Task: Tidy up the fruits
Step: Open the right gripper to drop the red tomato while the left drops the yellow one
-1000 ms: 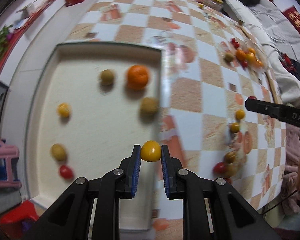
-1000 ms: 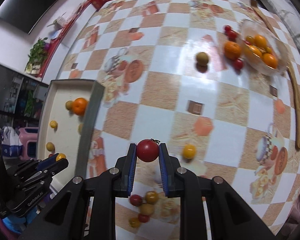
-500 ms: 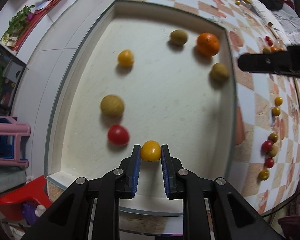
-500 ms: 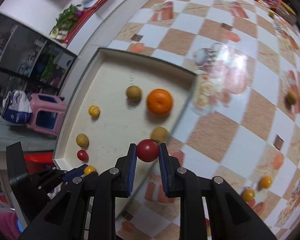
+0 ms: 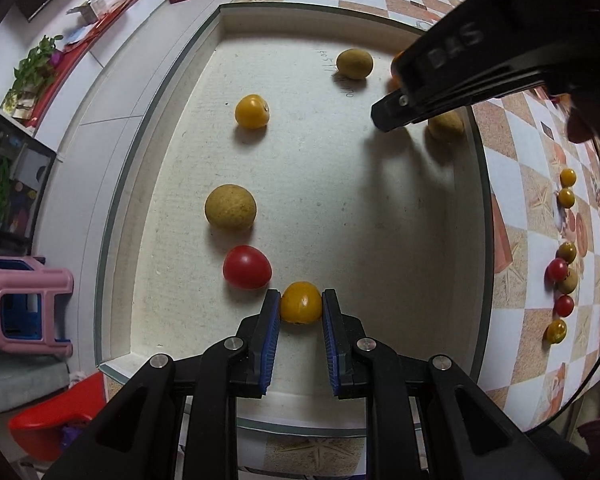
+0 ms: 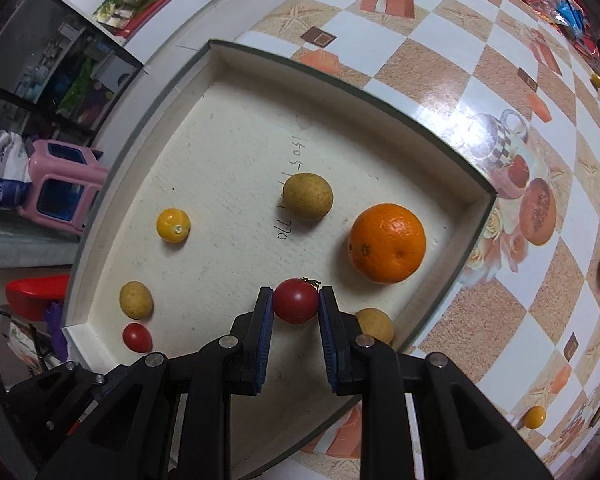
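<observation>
Both grippers are hanging over a shallow white tray (image 5: 148,184) on a checkered tablecloth (image 6: 452,64), each clamping a small fruit. The left gripper (image 5: 301,316) is pinching a yellow cherry tomato (image 5: 301,303) between its blue pads, low over the tray's near end; whether the fruit is touching the floor of the tray cannot be told. The right gripper (image 6: 295,312) is squeezing a red cherry tomato (image 6: 295,301) above the tray, beside an orange (image 6: 386,243).

In the left wrist view the right gripper's black body is cutting across the upper right, hiding nearly all of the orange and part of a tan fruit (image 5: 446,123) by the tray's right wall. In the right wrist view that same tan fruit is partly tucked behind the gripper's finger.

Loose in the tray are lying six fruits: three tan round ones, including one (image 6: 307,196) near handwritten digits and one (image 6: 136,300) by the near corner, one yellow tomato (image 6: 173,225), one red tomato (image 6: 137,337) and the single orange. Outside on the cloth, a column of seven small fruits (image 5: 565,248) is showing in the left view: three yellow, two red, two brownish.
</observation>
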A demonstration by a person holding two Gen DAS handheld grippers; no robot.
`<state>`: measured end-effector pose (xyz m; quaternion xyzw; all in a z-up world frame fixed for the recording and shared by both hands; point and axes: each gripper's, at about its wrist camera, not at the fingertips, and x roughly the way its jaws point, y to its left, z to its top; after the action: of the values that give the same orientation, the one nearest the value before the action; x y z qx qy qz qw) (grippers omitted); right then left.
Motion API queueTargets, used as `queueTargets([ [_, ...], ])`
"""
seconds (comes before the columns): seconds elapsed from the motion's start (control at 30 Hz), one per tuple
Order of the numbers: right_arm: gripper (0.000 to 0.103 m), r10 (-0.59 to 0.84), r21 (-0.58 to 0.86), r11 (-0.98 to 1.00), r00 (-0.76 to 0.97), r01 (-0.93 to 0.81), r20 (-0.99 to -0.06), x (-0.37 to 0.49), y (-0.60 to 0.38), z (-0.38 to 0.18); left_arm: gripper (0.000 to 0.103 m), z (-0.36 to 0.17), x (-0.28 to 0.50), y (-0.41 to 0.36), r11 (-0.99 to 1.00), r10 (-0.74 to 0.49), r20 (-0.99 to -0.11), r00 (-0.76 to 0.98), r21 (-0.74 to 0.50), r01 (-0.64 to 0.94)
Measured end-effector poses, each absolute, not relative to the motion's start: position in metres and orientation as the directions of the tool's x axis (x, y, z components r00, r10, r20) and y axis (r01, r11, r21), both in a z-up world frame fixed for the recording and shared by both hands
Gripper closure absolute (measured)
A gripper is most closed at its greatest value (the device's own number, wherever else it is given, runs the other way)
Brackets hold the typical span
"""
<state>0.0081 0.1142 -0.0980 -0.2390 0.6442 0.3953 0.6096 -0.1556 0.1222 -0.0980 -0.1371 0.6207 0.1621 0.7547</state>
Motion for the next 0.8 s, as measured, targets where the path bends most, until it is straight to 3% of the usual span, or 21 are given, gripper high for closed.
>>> queueTargets([
  [0.13,0.077,0.149,0.2,0.568,-0.139,-0.799,-0.979,0.006,0.12,-0.104,0.081,-0.096,-0.15,0.117,0.914,0.08,-0.982,0.17,0.005,-0.405],
  [0.23,0.071,0.146,0.195,0.556,-0.136,-0.808,-0.98,0.003,0.126,-0.105,0.077,-0.097,-0.146,0.114,0.918,0.079,-0.983,0.165,0.007,-0.396],
  [0.27,0.065,0.145,0.197,0.548,-0.14,-0.813,-0.98,0.002,0.128,-0.105,0.077,-0.097,-0.146,0.113,0.919,0.076,-0.983,0.166,0.004,-0.395],
  [0.3,0.05,0.14,0.191,0.543,-0.136,-0.817,-0.981,-0.001,0.131,-0.105,0.077,-0.096,-0.147,0.112,0.92,0.075,-0.983,0.165,0.004,-0.393],
  [0.53,0.031,0.148,0.215,0.55,-0.16,-0.807,-0.976,-0.003,0.142,-0.106,0.077,-0.097,-0.148,0.11,0.926,0.073,-0.985,0.156,0.009,-0.377],
  [0.6,0.023,0.18,0.253,0.559,-0.182,-0.79,-0.967,0.002,0.141,-0.102,0.05,-0.097,-0.149,0.109,0.928,0.076,-0.986,0.149,0.015,-0.373],
  [0.63,0.023,0.196,0.269,0.563,-0.19,-0.781,-0.962,0.004,0.139,-0.1,0.022,-0.095,-0.149,0.109,0.925,0.096,-0.983,0.157,0.03,-0.38],
  [0.8,0.02,0.28,0.343,0.587,-0.214,-0.733,-0.936,0.017,0.127,-0.082,0.019,-0.092,-0.145,0.104,0.929,0.116,-0.981,0.158,0.051,-0.367],
])
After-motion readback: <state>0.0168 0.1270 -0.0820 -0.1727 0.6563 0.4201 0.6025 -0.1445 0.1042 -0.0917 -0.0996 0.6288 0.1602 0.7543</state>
